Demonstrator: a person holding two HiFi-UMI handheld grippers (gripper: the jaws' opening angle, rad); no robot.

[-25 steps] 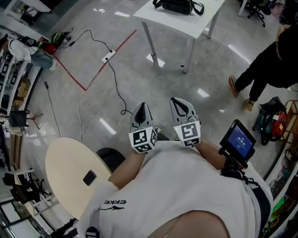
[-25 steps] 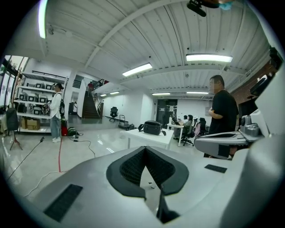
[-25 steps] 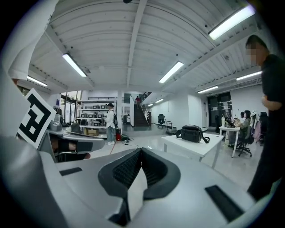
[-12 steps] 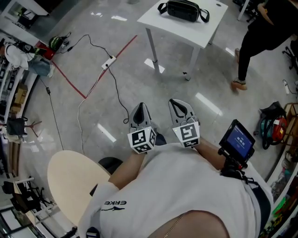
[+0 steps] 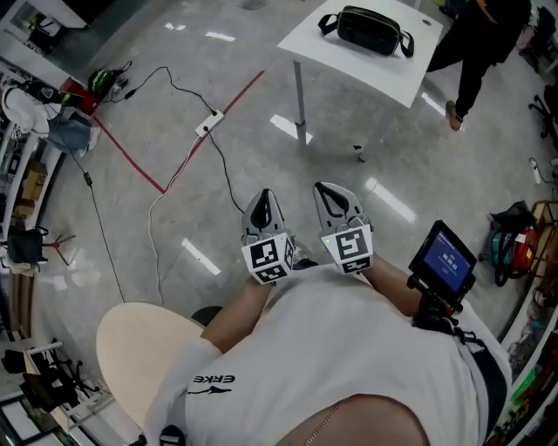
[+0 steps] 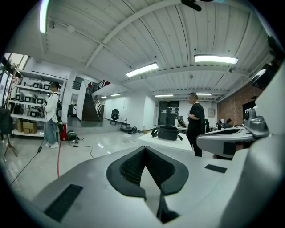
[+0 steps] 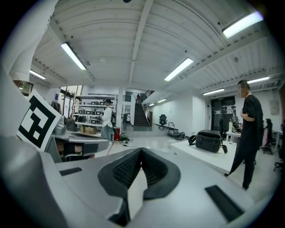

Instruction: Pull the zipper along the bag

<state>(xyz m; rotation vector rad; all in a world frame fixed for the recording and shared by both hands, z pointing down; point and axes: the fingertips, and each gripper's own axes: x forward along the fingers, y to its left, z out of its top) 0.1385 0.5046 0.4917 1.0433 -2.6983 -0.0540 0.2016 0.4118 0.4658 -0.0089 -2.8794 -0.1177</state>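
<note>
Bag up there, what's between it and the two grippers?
Only shiny floor and the front edge of the white table, as the head view shows.

The bag (image 5: 370, 29) is black, a low rounded oblong with a soft, bulging body. It lies alone on a white counter (image 5: 349, 65), towards the counter's far side in the head view. In both tool views it rests flat on its base, long side facing the camera. A dark strap (image 5: 329, 23) loops out from one end onto the counter top, and another loop shows at the opposite end. The zipper is too small to make out.
</note>
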